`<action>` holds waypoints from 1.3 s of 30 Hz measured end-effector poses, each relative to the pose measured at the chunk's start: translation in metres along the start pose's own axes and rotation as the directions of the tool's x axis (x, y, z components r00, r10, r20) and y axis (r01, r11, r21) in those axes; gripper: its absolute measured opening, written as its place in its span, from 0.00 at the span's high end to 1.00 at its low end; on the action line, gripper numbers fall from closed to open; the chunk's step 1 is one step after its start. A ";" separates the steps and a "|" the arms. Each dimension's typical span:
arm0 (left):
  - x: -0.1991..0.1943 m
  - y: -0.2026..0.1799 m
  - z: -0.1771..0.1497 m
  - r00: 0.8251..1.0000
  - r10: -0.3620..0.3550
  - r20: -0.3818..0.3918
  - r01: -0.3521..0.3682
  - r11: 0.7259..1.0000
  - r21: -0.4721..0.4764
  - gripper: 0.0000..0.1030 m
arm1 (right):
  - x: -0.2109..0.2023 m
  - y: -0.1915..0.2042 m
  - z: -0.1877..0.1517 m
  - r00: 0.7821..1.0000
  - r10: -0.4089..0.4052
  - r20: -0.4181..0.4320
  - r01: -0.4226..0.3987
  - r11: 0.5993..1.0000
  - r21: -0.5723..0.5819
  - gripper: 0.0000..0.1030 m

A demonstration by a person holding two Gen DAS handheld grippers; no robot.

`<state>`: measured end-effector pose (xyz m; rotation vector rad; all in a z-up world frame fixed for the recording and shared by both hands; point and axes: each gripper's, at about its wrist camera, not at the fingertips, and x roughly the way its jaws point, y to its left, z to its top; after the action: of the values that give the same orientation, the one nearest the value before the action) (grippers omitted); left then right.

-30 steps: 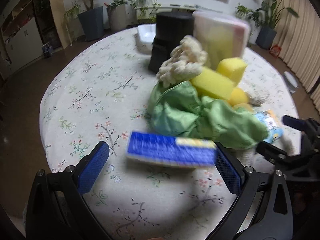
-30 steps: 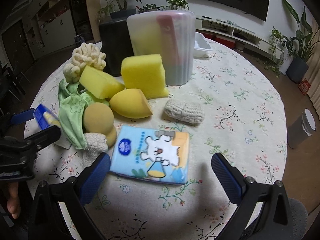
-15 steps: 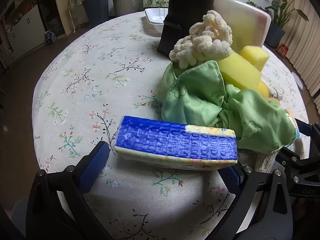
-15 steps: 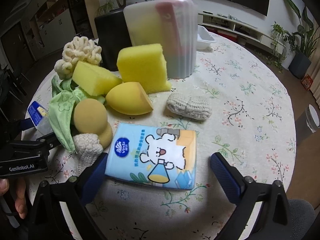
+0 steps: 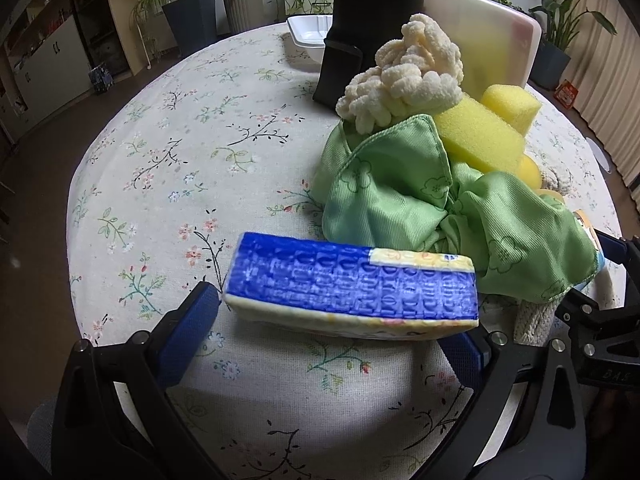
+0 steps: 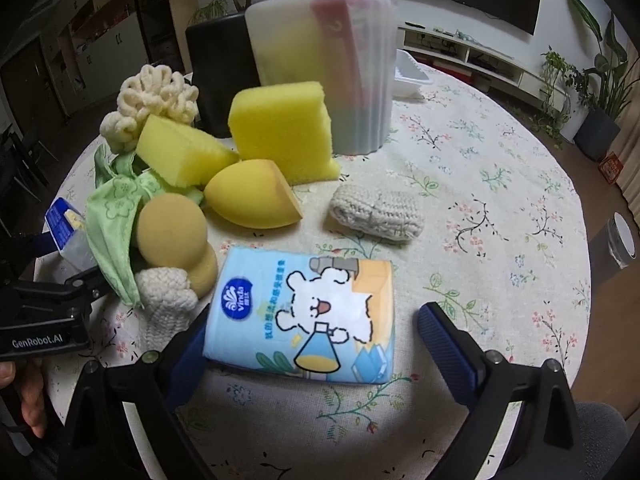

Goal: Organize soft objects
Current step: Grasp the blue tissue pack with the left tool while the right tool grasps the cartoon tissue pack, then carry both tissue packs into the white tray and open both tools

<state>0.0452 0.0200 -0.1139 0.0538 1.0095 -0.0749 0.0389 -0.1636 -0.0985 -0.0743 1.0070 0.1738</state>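
Tissue packs (image 6: pixel 306 314), two: the bear-print one lies flat before the green cloth (image 6: pixel 116 216), between the wide, closing right gripper (image 6: pixel 312 344); left gripper (image 5: pixel 336 344) clamps the blue pack (image 5: pixel 352 286) lengthwise.

In the left wrist view we see the green cloth (image 5: pixel 400 196) covering the base of the cream yarn bundle (image 5: pixel 404 80) and most of the yellow sponges (image 5: pixel 480 136) behind it. The blue tissue pack (image 5: pixel 352 288) hides the left gripper's (image 5: pixel 340 332) right fingertip, so we cannot tell whether it touches. The frosted container (image 6: pixel 324 68) blurs its contents.
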 end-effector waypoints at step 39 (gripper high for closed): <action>-0.049 0.012 0.002 0.995 -0.010 0.099 0.015 0.999 -0.045 0.30 | -0.032 -0.006 -0.002 0.997 -0.013 0.080 0.010 0.999 0.037 0.25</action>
<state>0.0216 0.0335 -0.0712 0.0022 0.9122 -0.0656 0.0213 -0.1733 -0.0729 -0.0391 0.9289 0.1465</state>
